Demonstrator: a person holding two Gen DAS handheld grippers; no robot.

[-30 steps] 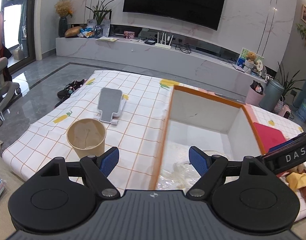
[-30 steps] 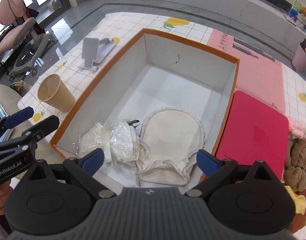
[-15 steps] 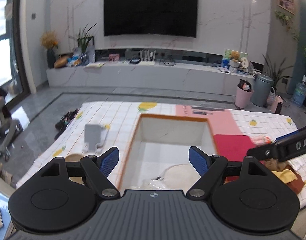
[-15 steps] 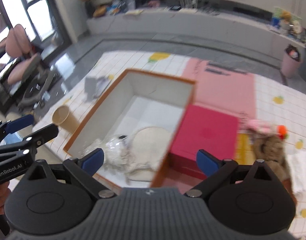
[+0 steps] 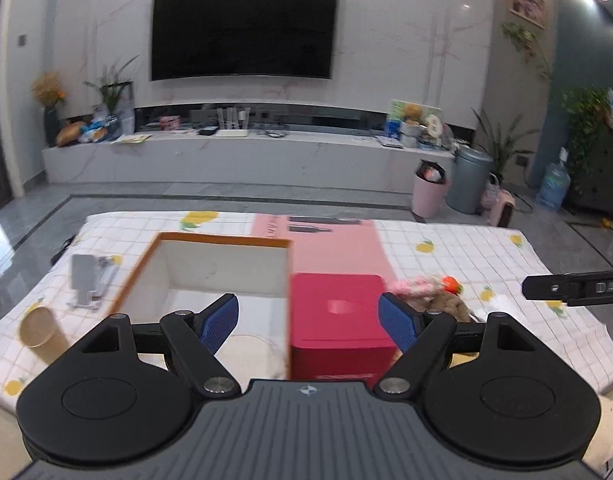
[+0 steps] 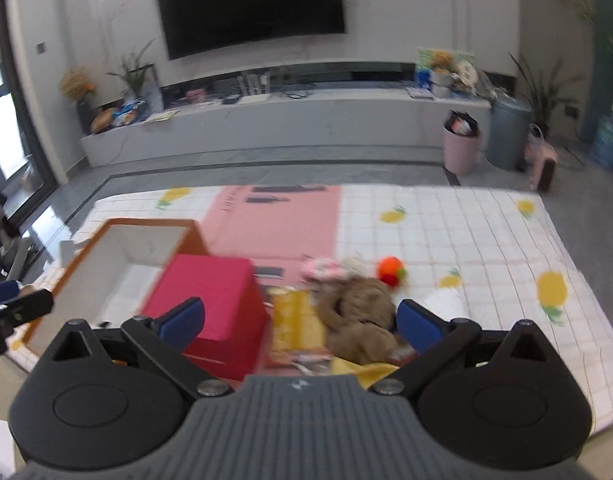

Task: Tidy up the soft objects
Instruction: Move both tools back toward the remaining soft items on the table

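Note:
An orange-rimmed white box (image 5: pixel 222 268) (image 6: pixel 118 256) stands on the checked cloth, with a pale round soft item (image 5: pixel 250 350) inside. A red box (image 5: pixel 338 312) (image 6: pixel 210 304) stands against its right side. Right of that lies a pile of soft things: a brown plush (image 6: pixel 358 316), a pink frilly item (image 6: pixel 322 268), an orange-red plush ball (image 6: pixel 390 270) and yellow cloth (image 6: pixel 294 316). My left gripper (image 5: pixel 308 320) is open and empty, held back above the boxes. My right gripper (image 6: pixel 300 320) is open and empty, just short of the pile.
A paper cup (image 5: pixel 38 330) and a grey phone stand (image 5: pixel 86 280) sit left of the box. A pink mat (image 6: pixel 274 216) lies behind the boxes. Beyond the table are a TV bench, a pink bin (image 5: pixel 428 194) and a grey bin (image 5: pixel 468 180).
Both grippers have pulled up and back from over the box and swung right. The right gripper now faces the soft pile instead of the box interior. Both stay open.

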